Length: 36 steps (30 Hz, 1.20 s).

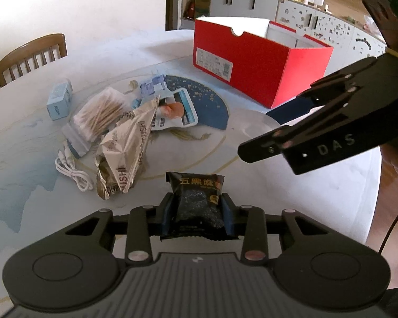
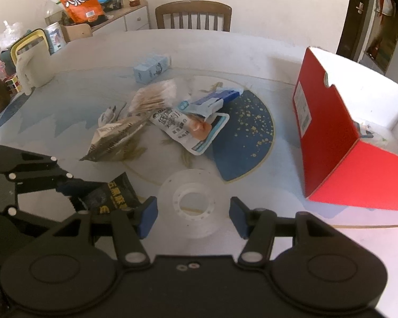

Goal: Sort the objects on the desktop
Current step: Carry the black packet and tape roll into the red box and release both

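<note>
**Black snack packet clamped in the left tongs**

Pinched between the blue pads of the left tongs (image 1: 199, 213), a black snack packet (image 1: 199, 198) is being held just above the bench (image 1: 26, 159). Beside it, the right tongs (image 2: 193, 216) are standing apart, straddling a clear tape roll (image 2: 189, 202) lying flat on the bench without visibly pressing on it. Farther out, a crumpled paper wrapper (image 1: 127, 148), a bag of cotton swabs (image 1: 98, 116), a white cable (image 1: 71, 169), a white-and-blue pouch (image 1: 177, 111) and a small pale blue box (image 1: 58, 100) are lying clustered together. An open red box (image 1: 260, 63) is sitting beyond them, well apart from the clutter.
</note>
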Available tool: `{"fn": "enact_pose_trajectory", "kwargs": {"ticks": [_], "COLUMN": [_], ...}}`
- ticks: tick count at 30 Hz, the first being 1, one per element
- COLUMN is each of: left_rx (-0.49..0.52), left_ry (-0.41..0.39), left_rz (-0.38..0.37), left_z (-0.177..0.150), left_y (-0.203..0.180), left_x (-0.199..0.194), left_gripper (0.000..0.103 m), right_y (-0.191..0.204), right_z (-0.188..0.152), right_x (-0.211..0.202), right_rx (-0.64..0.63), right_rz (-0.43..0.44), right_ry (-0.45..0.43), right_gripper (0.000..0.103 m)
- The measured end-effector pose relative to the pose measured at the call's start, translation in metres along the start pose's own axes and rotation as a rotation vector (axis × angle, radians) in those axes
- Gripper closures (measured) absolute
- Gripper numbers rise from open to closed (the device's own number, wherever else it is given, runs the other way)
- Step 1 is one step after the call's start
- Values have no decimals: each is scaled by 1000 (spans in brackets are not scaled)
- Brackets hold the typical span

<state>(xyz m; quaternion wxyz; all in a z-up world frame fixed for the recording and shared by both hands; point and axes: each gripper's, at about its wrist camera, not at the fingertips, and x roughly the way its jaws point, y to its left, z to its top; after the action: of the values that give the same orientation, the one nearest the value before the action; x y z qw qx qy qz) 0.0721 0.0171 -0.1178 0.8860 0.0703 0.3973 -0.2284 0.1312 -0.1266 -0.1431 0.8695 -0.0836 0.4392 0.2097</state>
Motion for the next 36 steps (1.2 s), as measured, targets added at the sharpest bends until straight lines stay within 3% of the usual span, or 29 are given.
{"fn": "enact_pose_trajectory", "kwargs": {"ticks": [19, 36], "left_rx": [-54, -37], "left_ry": [-86, -176], "left_rz": [25, 31], "left_z": [47, 120], "left_y": [-9, -56], "left_x": [-41, -26], "left_gripper": [68, 67], "right_y": [-21, -98], "right_z": [11, 37], "right_x": [-49, -80], "right_rx": [21, -7], "right_rz": [10, -1], "right_ry": [-64, -163], "right_gripper": [45, 45]}}
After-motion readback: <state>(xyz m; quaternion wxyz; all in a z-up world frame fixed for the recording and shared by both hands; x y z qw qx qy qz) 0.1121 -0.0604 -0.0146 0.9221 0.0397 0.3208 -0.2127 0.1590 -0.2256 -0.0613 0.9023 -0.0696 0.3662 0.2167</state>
